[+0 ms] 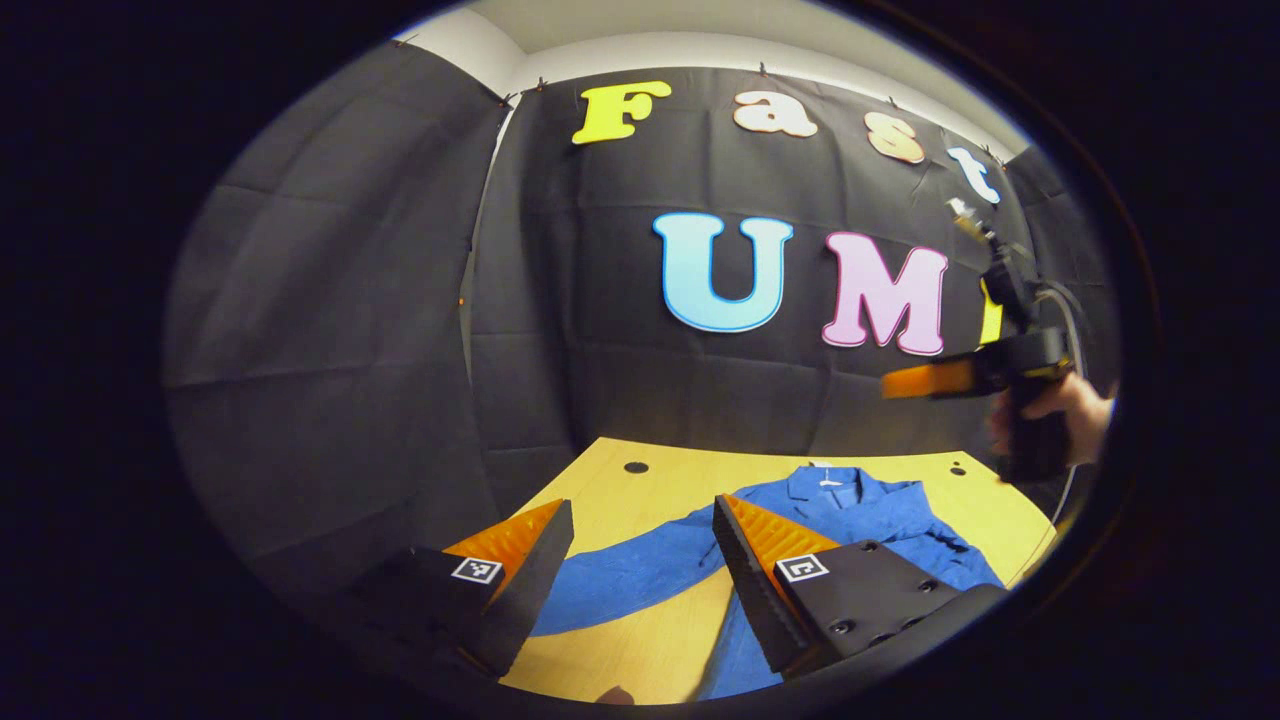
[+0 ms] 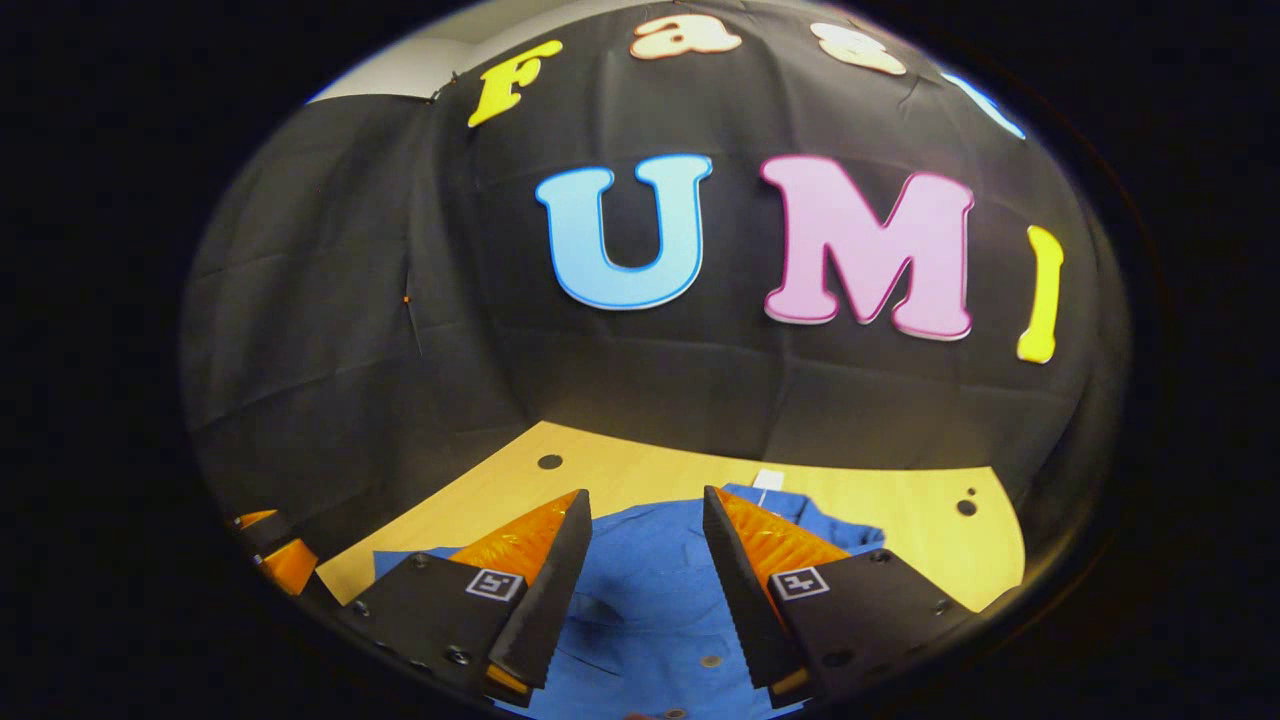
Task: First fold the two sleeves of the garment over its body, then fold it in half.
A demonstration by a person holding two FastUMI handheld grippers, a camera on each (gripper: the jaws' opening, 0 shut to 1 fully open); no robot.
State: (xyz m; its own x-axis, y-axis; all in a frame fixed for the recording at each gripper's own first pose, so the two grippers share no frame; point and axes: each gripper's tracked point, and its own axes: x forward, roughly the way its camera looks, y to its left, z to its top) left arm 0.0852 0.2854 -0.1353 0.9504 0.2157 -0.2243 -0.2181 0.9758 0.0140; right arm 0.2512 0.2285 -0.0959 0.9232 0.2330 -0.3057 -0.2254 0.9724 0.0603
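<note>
Two tongs are hanging above a wooden counter (image 1: 660, 480) where a blue garment (image 1: 860, 515) is lying flat. In the left gripper view, the left tongs (image 1: 640, 540) are standing open and gripping nothing, poised over one sleeve (image 1: 630, 575) that is stretching out sideways from the body toward the left. The garment's long axis is running away from the camera, with its collar (image 1: 825, 480) pointing toward the booth's wall. Farther off at the right, a hand (image 1: 1060, 405) is holding the right tongs (image 1: 905, 382) high above the counter. In the right gripper view, the right tongs (image 2: 640, 530) are gaping open and empty over the garment's buttoned body, its collar again lying at the far end, nearest the wall.
</note>
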